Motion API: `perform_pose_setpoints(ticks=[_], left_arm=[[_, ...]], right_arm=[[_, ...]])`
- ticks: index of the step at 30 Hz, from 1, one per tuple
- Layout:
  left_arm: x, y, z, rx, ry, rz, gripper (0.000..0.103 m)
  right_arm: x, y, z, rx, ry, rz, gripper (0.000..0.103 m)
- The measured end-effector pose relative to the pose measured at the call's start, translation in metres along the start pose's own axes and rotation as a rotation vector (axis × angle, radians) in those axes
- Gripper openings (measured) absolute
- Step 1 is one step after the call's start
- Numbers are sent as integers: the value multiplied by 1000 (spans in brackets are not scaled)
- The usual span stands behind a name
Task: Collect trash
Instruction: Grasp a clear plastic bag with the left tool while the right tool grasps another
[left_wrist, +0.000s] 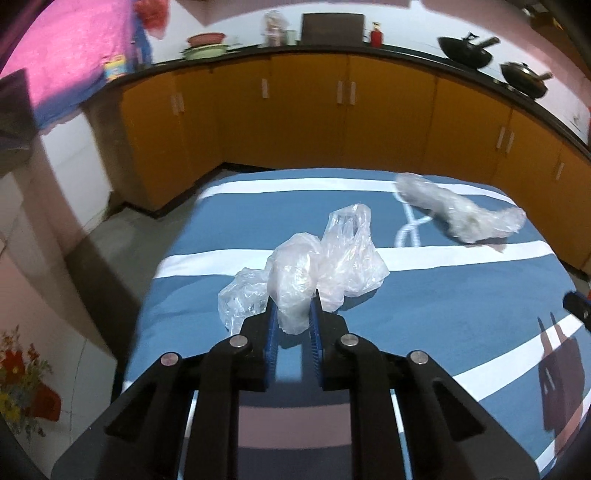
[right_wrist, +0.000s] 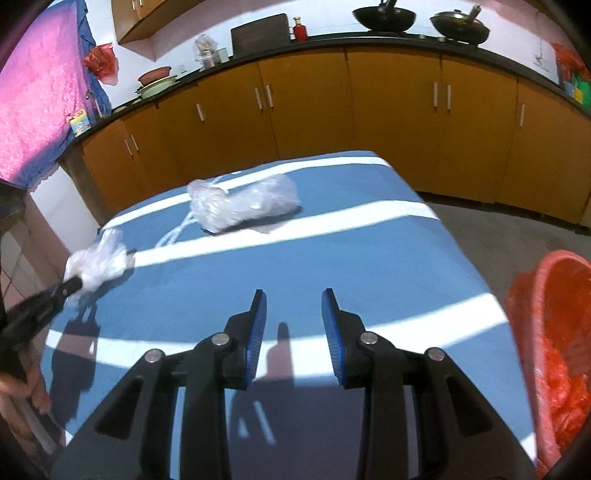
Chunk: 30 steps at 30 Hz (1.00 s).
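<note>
The crumpled plastic bag (left_wrist: 295, 280) is pinched between the blue pads of the left tool (left_wrist: 294, 321) just above the striped blue counter (left_wrist: 443, 295), evidently so it can be carried off as trash. A second plastic bag (right_wrist: 243, 206) is left lying further back, well apart, with a white cord (right_wrist: 173, 230) beside it. The right tool (right_wrist: 293, 314) is held unclenched and empty, and the red-lined bin (right_wrist: 554, 332) is seen at the counter's right edge with nothing in the way.

On the table (right_wrist: 369, 258): one plastic bag (right_wrist: 243, 206) at 12 o'clock, another (right_wrist: 99, 262) at 9; bin (right_wrist: 554, 332) at 3.
</note>
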<state>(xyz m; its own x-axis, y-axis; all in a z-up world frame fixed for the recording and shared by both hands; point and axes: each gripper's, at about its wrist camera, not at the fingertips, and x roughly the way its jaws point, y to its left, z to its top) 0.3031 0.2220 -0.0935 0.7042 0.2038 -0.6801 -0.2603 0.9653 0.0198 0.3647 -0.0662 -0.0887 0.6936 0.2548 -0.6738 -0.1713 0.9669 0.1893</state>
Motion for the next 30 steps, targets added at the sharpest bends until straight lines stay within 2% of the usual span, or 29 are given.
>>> perform_pose_setpoints(ticks=[5,10,12,13,22,23,24,25,27,30], left_arm=[[-7,13,-6,-21,-19,25,16],[-6,20,-12,-59,-12,22,16],[-5,23,-11,-71,-13,23,16],[-5,24,-11,-73,-13,21,16],[-4,18,-13,-45,-14,18,16],[-4,18,-13,-43,-13,18,16],[-3,19,-13,-44,-11,16,16],[-3,20,-12,-47,-10,16,16],[-2,23,-12,-58,-5,14,16],[0,25,-11,-69,5,14,16]], right_arm=[[21,28,22,5,-21,28,32],[34,63,50,-71,-89,39,33],[42,73,59,-103,-103,38,42],[49,79,63,-126,-107,30,43],[100,85,70,-170,17,-34,44],[104,85,69,-178,37,-41,39],[107,84,66,-183,50,-42,20],[110,83,65,-182,71,-38,11],[114,81,63,-168,95,-31,3],[110,76,61,-153,90,-20,2]])
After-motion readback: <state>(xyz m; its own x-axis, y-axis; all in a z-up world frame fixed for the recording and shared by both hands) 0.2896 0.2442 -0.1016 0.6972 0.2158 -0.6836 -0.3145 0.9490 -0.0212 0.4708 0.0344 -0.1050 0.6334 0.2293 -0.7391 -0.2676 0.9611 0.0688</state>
